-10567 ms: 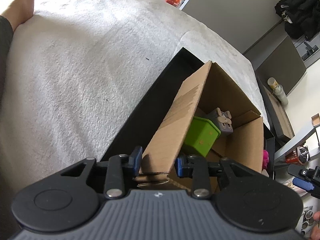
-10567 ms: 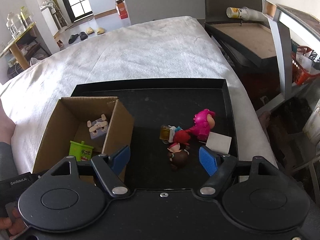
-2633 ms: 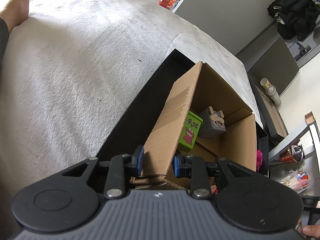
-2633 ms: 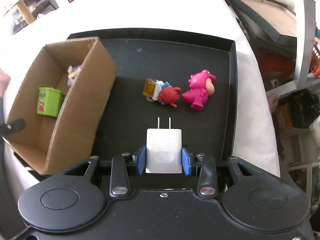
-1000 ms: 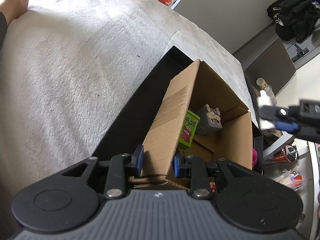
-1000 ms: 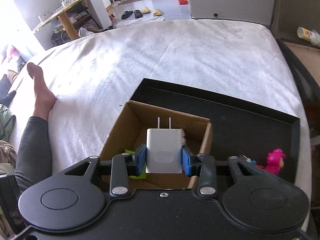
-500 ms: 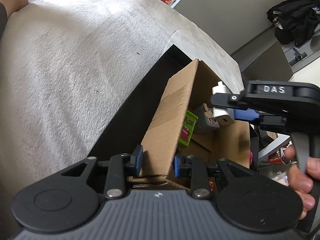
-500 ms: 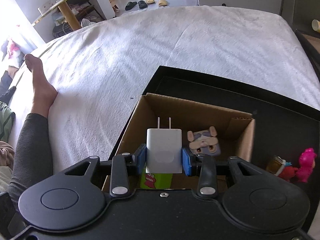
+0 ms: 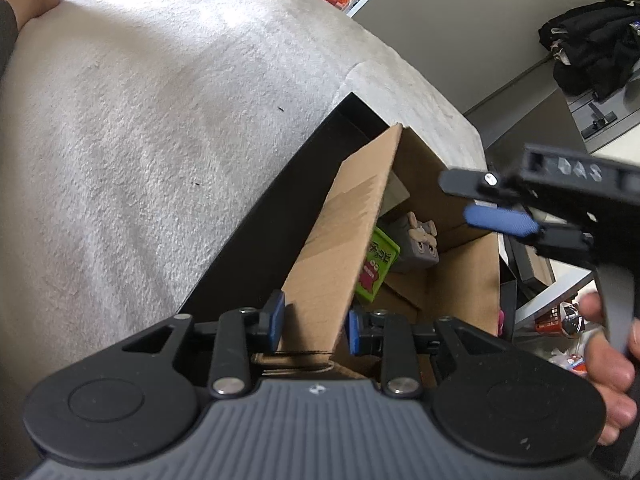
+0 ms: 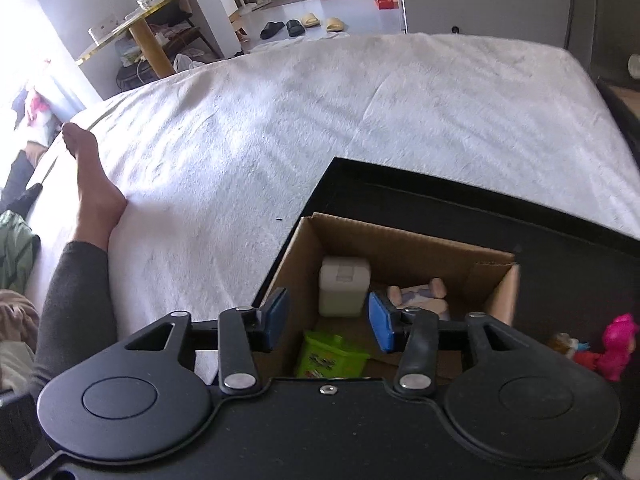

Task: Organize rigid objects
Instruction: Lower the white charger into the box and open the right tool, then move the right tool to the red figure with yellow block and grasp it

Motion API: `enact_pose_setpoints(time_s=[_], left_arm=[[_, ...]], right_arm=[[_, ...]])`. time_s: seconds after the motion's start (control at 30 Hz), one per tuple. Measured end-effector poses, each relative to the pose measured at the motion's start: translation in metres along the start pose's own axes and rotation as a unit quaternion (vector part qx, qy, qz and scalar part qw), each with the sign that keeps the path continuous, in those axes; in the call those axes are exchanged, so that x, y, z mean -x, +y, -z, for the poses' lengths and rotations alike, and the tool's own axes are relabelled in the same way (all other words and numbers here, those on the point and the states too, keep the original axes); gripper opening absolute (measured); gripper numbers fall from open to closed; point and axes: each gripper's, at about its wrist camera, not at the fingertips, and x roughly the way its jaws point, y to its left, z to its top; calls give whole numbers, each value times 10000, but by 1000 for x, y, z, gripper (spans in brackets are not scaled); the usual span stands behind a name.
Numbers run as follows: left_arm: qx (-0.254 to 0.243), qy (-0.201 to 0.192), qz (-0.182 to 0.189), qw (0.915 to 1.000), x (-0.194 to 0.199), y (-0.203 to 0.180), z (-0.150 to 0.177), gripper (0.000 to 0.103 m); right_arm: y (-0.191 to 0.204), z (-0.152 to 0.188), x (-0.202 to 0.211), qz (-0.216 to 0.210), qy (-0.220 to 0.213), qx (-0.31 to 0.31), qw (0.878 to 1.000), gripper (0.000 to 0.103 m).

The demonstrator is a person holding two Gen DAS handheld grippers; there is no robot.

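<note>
My left gripper (image 9: pixel 314 324) is shut on the near wall of the open cardboard box (image 9: pixel 344 240), which stands in a black tray (image 9: pixel 276 196). Over the box hovers my right gripper (image 10: pixel 326 318); its jaws are opening and its blue pads touch nothing. The white charger (image 10: pixel 344 286) lies loose in the box below them, against the far wall. A green box (image 10: pixel 330 354) and a grey animal toy (image 10: pixel 420 294) also sit inside. The left wrist view shows the right gripper (image 9: pixel 500 220) above the box's right side, with the green box (image 9: pixel 376 264) and grey toy (image 9: pixel 418 240) beneath.
A pink toy (image 10: pixel 618 346) and a small red toy (image 10: pixel 580 354) lie on the tray (image 10: pixel 480 204) to the right of the box. The tray rests on a white bed cover (image 10: pixel 280 120). A person's leg and foot (image 10: pixel 92 200) lie on the cover at the left.
The right gripper's pads have spread apart and the white charger has dropped from them into the box. The left gripper still clamps the box wall.
</note>
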Motion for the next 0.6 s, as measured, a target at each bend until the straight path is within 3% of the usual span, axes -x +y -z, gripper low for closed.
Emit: enact_pose_setpoints(time_s=[0.23, 0.6], left_arm=[[-20, -36, -60, 10000, -1, -2, 1, 29], [-74, -92, -157, 9998, -1, -5, 1, 28]], right_arm=[[-9, 12, 24, 149, -44, 139, 9998, 62], [-37, 26, 52, 366, -116, -43, 9993, 62]])
